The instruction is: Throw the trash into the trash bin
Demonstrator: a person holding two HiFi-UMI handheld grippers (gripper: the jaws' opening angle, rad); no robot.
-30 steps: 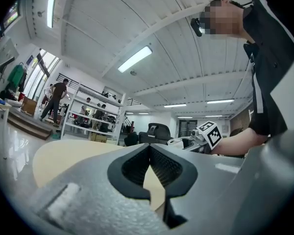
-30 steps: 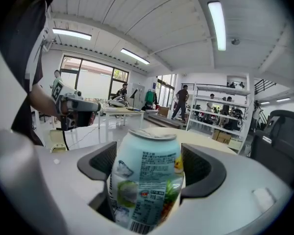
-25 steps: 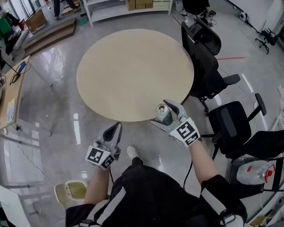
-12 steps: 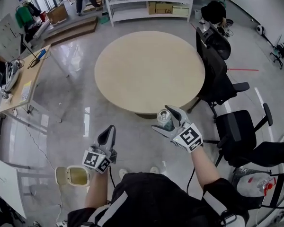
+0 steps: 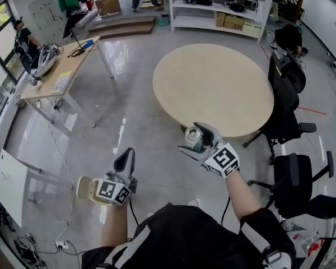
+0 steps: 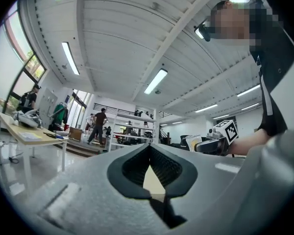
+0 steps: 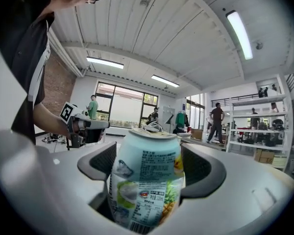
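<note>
We see only the left part of the trash bin in the head view; the left gripper covers the rest. In the right gripper view the can runs off the bottom edge, its base sunk between the jaws of the right gripper, and we cannot read its small print. That gripper hides a bit of the round table at its near rim.

Upright pale can; cream floor bin
</note>
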